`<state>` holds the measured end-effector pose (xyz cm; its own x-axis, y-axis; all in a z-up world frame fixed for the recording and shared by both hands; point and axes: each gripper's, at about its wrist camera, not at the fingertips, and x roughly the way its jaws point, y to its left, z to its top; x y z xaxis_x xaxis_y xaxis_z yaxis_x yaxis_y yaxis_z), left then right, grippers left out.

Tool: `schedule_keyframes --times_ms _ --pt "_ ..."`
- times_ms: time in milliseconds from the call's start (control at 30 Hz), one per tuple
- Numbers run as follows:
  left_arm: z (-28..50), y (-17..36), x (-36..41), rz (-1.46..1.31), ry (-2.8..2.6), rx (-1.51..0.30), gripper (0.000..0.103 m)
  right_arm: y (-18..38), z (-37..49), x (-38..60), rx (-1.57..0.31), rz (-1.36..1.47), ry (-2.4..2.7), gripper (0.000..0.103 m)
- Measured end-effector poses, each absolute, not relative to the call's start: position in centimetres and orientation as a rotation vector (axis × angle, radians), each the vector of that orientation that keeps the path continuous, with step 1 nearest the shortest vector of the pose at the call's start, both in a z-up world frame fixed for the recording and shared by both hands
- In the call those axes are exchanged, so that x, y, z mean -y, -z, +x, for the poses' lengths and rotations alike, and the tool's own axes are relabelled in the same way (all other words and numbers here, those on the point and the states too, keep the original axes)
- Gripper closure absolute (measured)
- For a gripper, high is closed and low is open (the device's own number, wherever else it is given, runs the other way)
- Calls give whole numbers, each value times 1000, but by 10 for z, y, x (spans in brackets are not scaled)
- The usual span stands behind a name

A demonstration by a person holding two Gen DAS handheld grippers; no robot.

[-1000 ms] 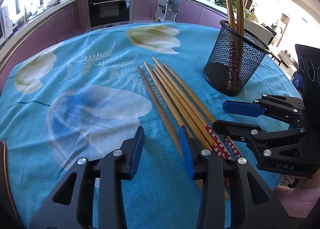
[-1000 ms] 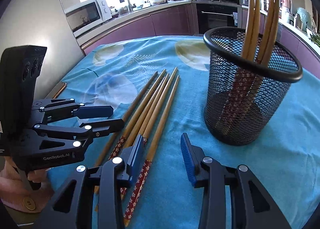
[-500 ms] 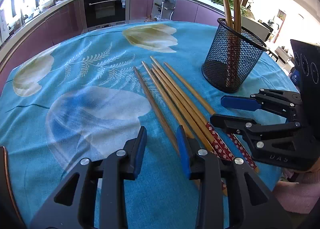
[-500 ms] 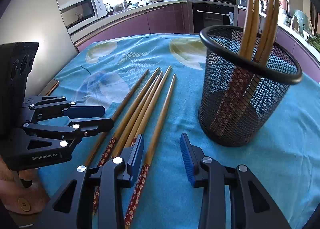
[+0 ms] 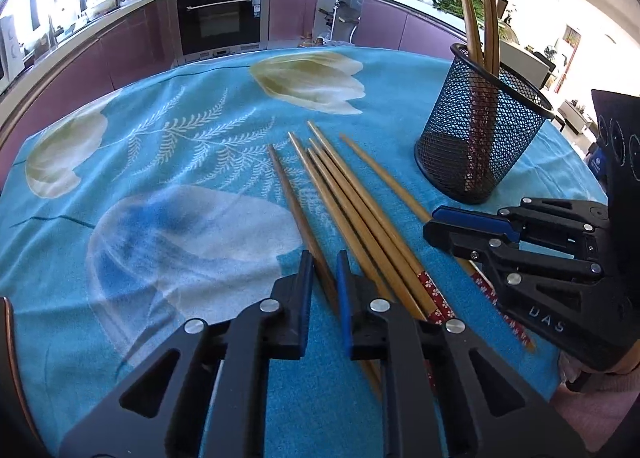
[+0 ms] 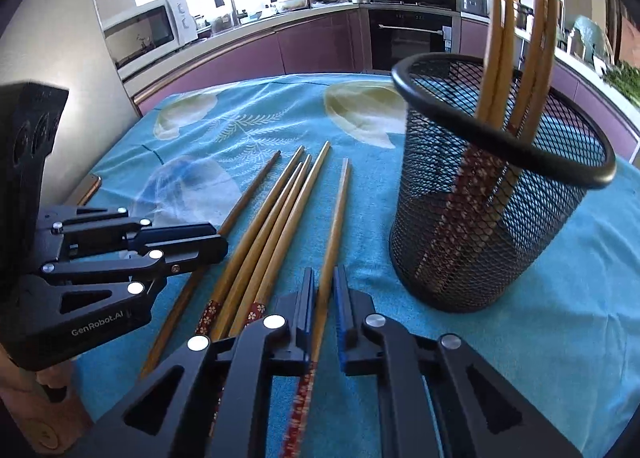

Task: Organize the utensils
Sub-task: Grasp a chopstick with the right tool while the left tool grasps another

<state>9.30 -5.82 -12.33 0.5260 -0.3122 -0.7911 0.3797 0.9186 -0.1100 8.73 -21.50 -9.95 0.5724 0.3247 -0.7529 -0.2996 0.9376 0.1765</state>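
Several bamboo chopsticks [image 5: 352, 213] with red patterned ends lie side by side on the blue flowered tablecloth [image 5: 168, 185]. My left gripper [image 5: 322, 284] has its jaws closed to a narrow gap around the leftmost chopstick [image 5: 296, 209]. My right gripper [image 6: 322, 300] has its jaws narrowed around the rightmost chopstick [image 6: 336, 217]; whether the pads touch either stick is unclear. A black mesh holder [image 6: 496, 217] with several chopsticks standing in it is to the right, also in the left wrist view [image 5: 480, 137]. Each gripper shows in the other's view, the right [image 5: 440, 225] and the left [image 6: 216, 242].
The table's rounded edge [image 5: 60, 93] curves round the far side. Purple kitchen cabinets and an oven [image 5: 220, 13] stand beyond it. A microwave [image 6: 148, 33] sits on the counter. A wooden-rimmed object [image 6: 90, 187] lies at the table's left edge.
Both grippers have moved down and forward onto the chopsticks. Both sets of jaws have closed from wide open to a narrow gap, each around one chopstick.
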Motion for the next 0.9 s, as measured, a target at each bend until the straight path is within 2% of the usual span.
schedule_keyframes --times_ms 267,567,900 --pt "84 118 47 24 414 -917 94 92 78 224 -860 97 -411 97" --pt "66 117 58 73 497 -918 96 90 75 216 -883 50 -496 97" --pt "76 124 57 99 502 -951 90 99 79 211 -929 6 -489 95"
